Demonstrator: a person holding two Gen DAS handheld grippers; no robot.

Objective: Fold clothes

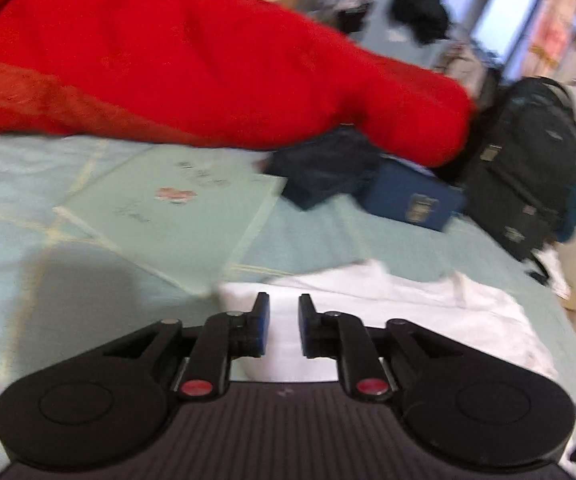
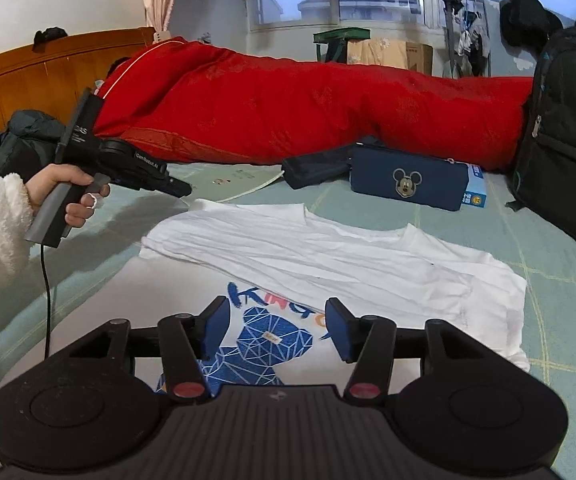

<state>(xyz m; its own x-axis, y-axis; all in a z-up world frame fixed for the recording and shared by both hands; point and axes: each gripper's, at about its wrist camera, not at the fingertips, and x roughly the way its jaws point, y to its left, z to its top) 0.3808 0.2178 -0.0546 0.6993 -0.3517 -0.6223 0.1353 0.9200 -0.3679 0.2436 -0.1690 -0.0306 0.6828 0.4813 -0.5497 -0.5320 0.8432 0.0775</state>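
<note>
A white T-shirt (image 2: 328, 264) with a blue bear print lies flat on the pale green bedsheet (image 2: 560, 300), its far part folded over toward me. My right gripper (image 2: 278, 328) hovers open above the print, nothing between its fingers. In the right wrist view my left gripper (image 2: 186, 190) is held in a hand at the shirt's far left corner, above the cloth. The left wrist view shows the left gripper (image 1: 284, 322) open, with a white shirt edge (image 1: 408, 304) beneath and ahead of it, nothing gripped.
A rolled red quilt (image 2: 308, 112) runs across the far side of the bed. A navy Mickey Mouse pouch (image 2: 408, 184), a dark pouch (image 2: 316, 170) and a pale green card (image 1: 176, 208) lie before it. A black backpack (image 2: 568, 140) stands at the right. A wooden headboard (image 2: 28, 76) rises at the left.
</note>
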